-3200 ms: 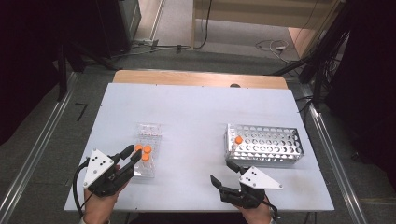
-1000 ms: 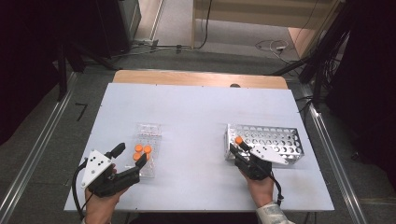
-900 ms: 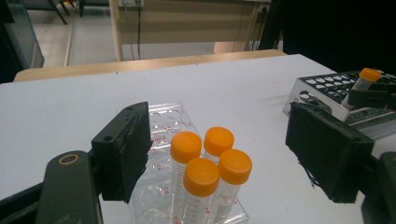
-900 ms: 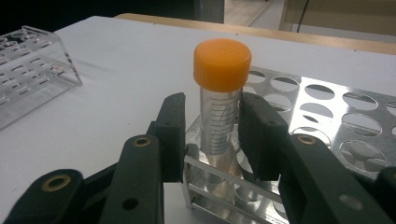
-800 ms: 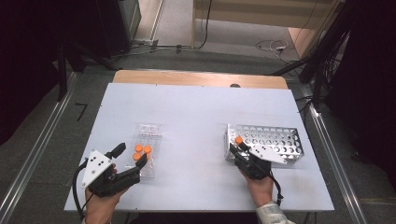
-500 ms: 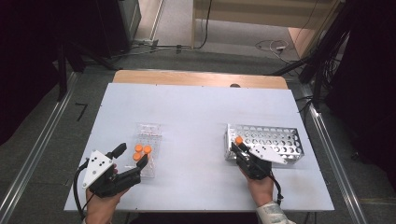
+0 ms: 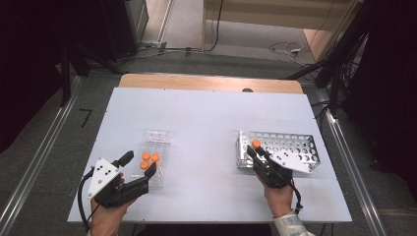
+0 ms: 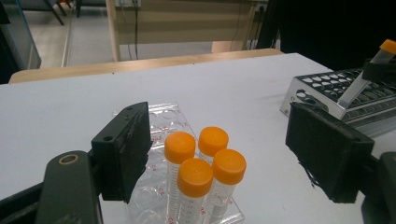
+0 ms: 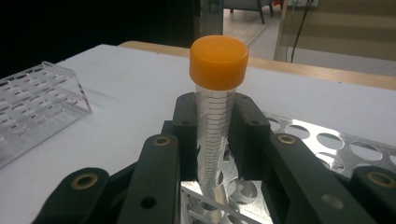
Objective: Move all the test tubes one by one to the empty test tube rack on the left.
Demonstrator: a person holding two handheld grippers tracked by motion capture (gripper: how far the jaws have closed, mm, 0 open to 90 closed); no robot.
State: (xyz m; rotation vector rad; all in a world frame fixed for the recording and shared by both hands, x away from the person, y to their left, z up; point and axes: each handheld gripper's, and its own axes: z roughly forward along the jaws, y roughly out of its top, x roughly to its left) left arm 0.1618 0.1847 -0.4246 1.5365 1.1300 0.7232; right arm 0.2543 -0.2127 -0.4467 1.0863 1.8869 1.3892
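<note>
My right gripper (image 7: 254,149) is shut on a clear tube with an orange cap (image 7: 256,143) at the near left corner of the metal rack (image 7: 295,147). In the right gripper view both pads press the tube (image 9: 215,116), whose lower end sits in a hole of the metal rack (image 9: 327,144). The left gripper view shows this tube (image 8: 369,70) leaning. My left gripper (image 7: 140,162) is open at the near end of the clear plastic rack (image 7: 155,140). Several orange-capped tubes (image 8: 196,172) stand in it between the wide jaws, untouched.
The white table (image 7: 206,118) has a wooden strip along its far edge. The metal rack's other holes (image 7: 290,142) hold nothing. Cables lie on the floor beyond the table, and metal rails run along both sides.
Since the oldest frame my right gripper has gone from the table's front edge to the metal rack's near left corner and shut on the tube. The left gripper has barely shifted.
</note>
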